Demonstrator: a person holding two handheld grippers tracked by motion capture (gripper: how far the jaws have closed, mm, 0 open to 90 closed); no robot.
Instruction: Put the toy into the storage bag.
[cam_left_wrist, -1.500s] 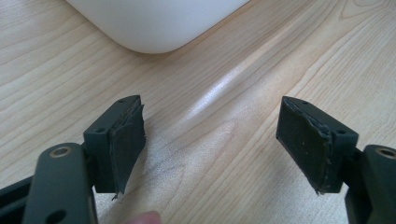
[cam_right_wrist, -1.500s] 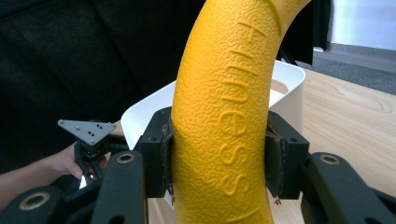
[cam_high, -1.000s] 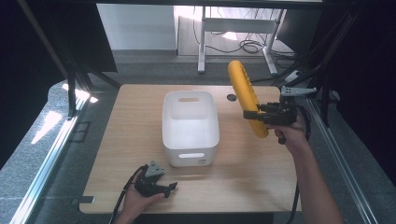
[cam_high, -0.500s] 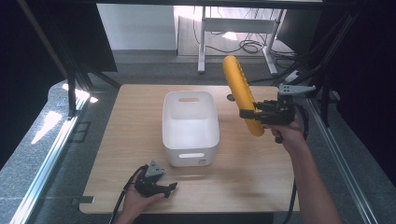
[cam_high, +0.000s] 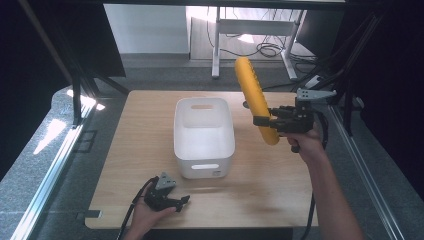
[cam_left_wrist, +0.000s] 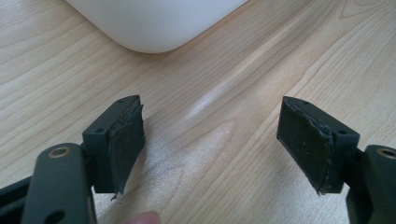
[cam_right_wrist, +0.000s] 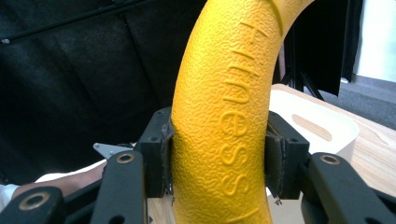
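The yellow foam roller (cam_high: 255, 102), pinched low on its length by the right gripper (cam_high: 272, 121), has been raised and tilted toward the white bin (cam_high: 203, 136), suggesting imminent placement, while the left gripper (cam_high: 172, 201) rests spread on the table (cam_high: 260, 185).

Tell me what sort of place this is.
Probably a lab or test workspace: a wooden table ringed by a metal frame and dark curtains, with a desk and loose cables behind.
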